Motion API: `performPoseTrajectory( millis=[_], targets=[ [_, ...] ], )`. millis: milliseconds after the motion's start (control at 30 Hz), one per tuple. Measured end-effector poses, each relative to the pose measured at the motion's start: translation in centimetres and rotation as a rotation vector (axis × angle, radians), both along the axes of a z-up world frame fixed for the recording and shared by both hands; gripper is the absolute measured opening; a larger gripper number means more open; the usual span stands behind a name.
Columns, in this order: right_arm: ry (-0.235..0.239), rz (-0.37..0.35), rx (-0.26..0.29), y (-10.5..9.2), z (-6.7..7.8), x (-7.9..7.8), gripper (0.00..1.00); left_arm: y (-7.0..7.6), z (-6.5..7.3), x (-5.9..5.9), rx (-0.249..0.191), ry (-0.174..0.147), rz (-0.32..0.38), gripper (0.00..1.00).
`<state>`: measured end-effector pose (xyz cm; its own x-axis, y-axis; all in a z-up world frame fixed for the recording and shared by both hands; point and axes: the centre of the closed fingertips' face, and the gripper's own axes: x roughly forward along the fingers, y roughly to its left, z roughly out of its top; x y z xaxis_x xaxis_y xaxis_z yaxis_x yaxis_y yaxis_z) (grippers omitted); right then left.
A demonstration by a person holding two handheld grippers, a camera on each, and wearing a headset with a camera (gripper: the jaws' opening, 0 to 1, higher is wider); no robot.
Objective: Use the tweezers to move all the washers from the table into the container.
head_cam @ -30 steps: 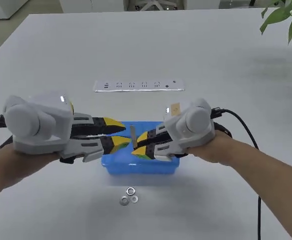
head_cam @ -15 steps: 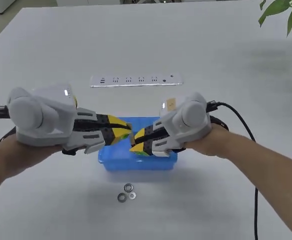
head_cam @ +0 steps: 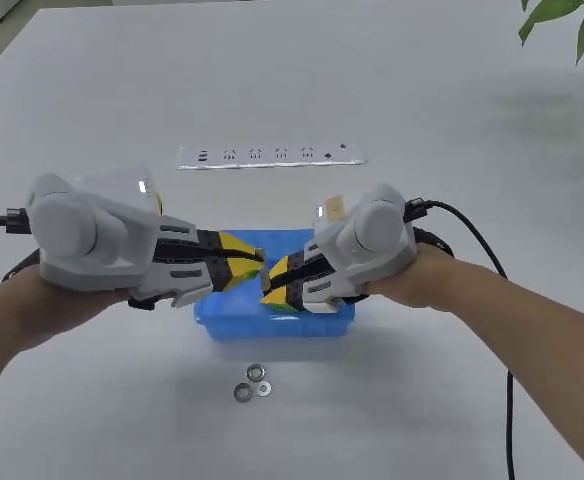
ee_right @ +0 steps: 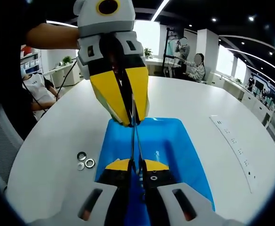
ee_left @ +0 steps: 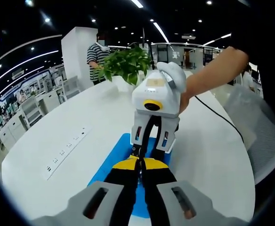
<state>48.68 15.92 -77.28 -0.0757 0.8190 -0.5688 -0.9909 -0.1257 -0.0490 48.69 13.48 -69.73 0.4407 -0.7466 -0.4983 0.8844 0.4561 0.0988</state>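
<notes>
The left claw (head_cam: 253, 262) and the right claw (head_cam: 269, 284) meet tip to tip over the blue container (head_cam: 272, 322); each looks squeezed nearly closed on the thin tweezers (ee_right: 133, 136). The tweezers are thin and smooth; if one claw lets go before the other has a good hold, they may slip, twist or drop into the container. Three washers (head_cam: 253, 384) lie on the desk (head_cam: 422, 120) just in front of the container. A second ago the claws were a bit apart and the tweezers stood up between them; now the tips are together; the washers have not moved.
</notes>
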Motion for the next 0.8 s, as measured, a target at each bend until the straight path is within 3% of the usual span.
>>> performPoseTrajectory(
  millis=[800],
  targets=[
    [-0.008, 0.026, -0.007, 0.04, -0.04, -0.3, 0.1, -0.51, -0.15, -0.11, -0.012, 0.026, -0.023, 0.07]
  ],
)
